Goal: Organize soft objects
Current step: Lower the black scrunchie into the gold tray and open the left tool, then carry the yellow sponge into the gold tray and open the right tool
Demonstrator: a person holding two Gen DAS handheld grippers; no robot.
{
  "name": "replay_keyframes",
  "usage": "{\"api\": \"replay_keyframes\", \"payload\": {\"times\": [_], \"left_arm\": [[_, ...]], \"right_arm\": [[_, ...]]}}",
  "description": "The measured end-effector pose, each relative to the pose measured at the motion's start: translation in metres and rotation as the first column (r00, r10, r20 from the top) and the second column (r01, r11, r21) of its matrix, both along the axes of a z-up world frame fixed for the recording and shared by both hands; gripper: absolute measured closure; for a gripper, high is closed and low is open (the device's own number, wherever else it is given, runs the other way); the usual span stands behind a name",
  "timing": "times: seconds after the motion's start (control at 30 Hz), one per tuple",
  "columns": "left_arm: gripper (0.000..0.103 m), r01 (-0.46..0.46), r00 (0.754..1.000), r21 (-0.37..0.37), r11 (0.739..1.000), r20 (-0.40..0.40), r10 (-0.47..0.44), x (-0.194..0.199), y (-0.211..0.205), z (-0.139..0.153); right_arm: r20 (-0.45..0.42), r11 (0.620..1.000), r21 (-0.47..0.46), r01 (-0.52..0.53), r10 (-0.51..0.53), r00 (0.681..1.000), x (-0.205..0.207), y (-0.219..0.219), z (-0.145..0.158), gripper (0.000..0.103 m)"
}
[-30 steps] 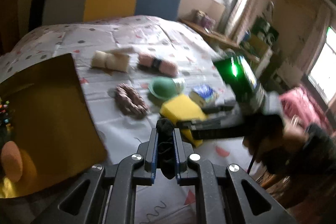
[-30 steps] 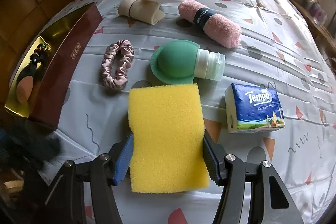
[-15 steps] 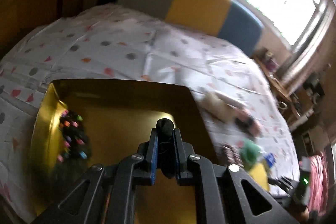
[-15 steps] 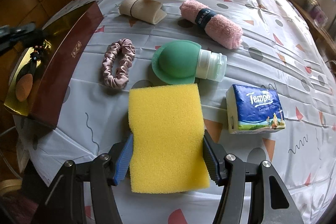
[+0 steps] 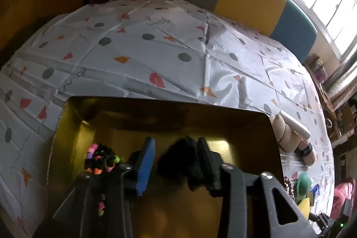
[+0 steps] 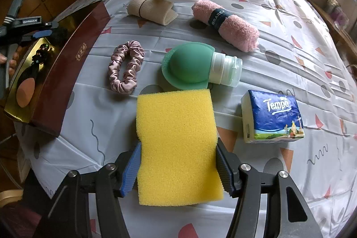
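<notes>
Left wrist view: left gripper [image 5: 174, 162] over gold-lined box [image 5: 245, 126], fingers parted, black fuzzy item [image 5: 178, 160] against right finger only; beaded black scrunchie [image 5: 100, 158] on box floor.

Right wrist view: right gripper [image 6: 178, 167] fingers pressed on both sides of yellow sponge [image 6: 176, 144], resting on tablecloth [image 6: 290, 41]. Shown only here: pink scrunchie [image 6: 125, 67], green silicone bottle [image 6: 191, 66], tissue pack [image 6: 273, 119], orange puff [image 6: 25, 93] inside box.
</notes>
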State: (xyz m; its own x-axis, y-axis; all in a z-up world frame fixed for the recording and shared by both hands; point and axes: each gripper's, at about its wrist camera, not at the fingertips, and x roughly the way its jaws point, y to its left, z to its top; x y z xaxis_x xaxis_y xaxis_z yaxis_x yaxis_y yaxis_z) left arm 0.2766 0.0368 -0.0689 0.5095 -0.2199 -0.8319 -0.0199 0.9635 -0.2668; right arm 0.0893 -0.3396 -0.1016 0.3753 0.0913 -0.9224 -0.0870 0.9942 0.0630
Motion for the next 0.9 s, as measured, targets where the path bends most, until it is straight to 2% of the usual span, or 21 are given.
{"api": "replay_keyframes", "payload": {"times": [0.17,0.23,0.4,0.57,0.7,0.9], "left_arm": [[0.061,-0.012,0.998,-0.012,1.0,0.053,0.013,-0.031,0.006,0.024],[0.061,-0.01,0.997,0.009,1.0,0.08,0.009,-0.047,0.004,0.036],[0.061,0.061,0.978,0.091,0.994,0.194,-0.078,-0.113,-0.016,0.064],[0.061,0.094,0.974,0.113,0.989,0.195,-0.115,-0.166,-0.033,0.063],[0.061,0.114,0.975,0.113,0.987,0.18,-0.133,-0.19,-0.042,0.058],[0.061,0.122,0.967,0.155,0.98,0.203,-0.152,-0.213,-0.044,0.056]], "right_arm": [[0.001,1.0,-0.003,0.0,0.0,1.0,0.0,0.0,0.0,0.041],[0.002,1.0,-0.005,-0.001,0.001,1.0,0.0,0.001,0.0,0.041],[0.006,1.0,-0.013,-0.005,0.005,1.0,0.0,0.002,0.0,0.041],[0.014,1.0,-0.024,-0.001,0.002,1.0,0.0,0.0,0.001,0.041],[0.022,0.999,-0.023,0.024,-0.024,0.999,-0.002,-0.005,0.005,0.041],[0.057,0.997,-0.014,0.078,-0.077,0.995,-0.006,-0.01,0.017,0.042]]}}
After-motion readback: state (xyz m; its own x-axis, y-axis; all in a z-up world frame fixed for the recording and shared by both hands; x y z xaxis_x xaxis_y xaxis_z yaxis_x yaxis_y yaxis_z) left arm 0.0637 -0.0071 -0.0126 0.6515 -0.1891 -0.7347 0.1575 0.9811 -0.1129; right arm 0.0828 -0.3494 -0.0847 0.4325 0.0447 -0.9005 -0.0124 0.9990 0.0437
